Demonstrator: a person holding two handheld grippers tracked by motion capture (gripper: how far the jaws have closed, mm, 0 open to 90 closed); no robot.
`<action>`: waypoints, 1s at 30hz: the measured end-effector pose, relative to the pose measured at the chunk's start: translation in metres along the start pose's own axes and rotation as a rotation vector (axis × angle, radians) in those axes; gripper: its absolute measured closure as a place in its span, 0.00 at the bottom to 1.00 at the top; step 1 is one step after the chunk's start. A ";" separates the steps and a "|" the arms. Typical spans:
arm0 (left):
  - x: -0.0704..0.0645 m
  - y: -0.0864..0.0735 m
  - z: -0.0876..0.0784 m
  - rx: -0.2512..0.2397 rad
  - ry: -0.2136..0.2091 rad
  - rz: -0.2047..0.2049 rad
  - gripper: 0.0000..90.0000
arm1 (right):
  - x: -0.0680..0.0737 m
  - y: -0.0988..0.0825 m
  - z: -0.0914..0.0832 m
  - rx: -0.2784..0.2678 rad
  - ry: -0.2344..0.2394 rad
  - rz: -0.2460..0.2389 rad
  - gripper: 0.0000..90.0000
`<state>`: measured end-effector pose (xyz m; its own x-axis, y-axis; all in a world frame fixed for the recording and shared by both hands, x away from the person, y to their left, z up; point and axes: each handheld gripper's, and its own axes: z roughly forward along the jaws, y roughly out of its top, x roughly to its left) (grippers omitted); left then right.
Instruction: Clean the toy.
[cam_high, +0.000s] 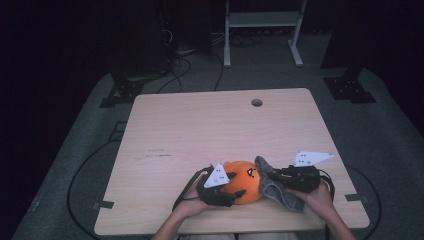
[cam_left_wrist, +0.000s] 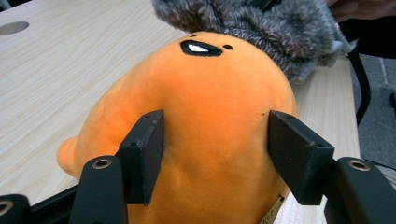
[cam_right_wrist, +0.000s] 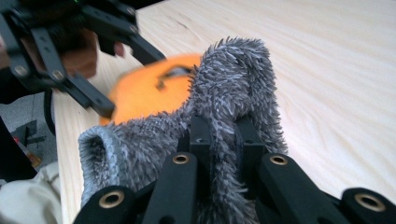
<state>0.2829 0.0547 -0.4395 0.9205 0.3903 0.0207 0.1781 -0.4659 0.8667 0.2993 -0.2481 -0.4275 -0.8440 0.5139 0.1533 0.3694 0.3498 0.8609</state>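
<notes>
An orange plush toy (cam_high: 245, 181) with a black and white eye lies near the table's front edge. My left gripper (cam_high: 236, 185) comes at it from the left. In the left gripper view the two black pads (cam_left_wrist: 144, 154) press into the sides of the orange plush toy (cam_left_wrist: 210, 107), so the gripper is shut on it. A grey furry cloth (cam_high: 276, 189) drapes against the toy's right side and over its top (cam_left_wrist: 261, 23). My right gripper (cam_high: 278, 176) is shut on a fold of that grey furry cloth (cam_right_wrist: 233, 84), its jaws (cam_right_wrist: 224, 135) buried in the pile.
The light wooden table (cam_high: 200, 130) has a round cable hole (cam_high: 256, 102) near its far edge. Both hands work close to the front edge. A white metal stand (cam_high: 262, 20) and floor cables (cam_high: 180, 65) lie beyond the table.
</notes>
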 end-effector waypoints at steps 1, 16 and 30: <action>0.000 0.001 0.000 -0.003 -0.008 0.001 0.41 | -0.002 -0.003 -0.002 0.002 0.006 0.013 0.89; 0.020 0.024 0.024 0.077 -0.022 -0.056 0.23 | -0.002 -0.011 -0.011 -0.002 0.042 -0.012 0.89; 0.006 0.028 0.017 0.022 0.069 -0.060 0.55 | -0.039 -0.038 -0.051 -0.005 -0.136 0.102 0.71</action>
<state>0.2998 0.0305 -0.4235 0.8819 0.4713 0.0036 0.2409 -0.4573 0.8560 0.2981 -0.3212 -0.4415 -0.7419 0.6477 0.1736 0.4482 0.2864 0.8468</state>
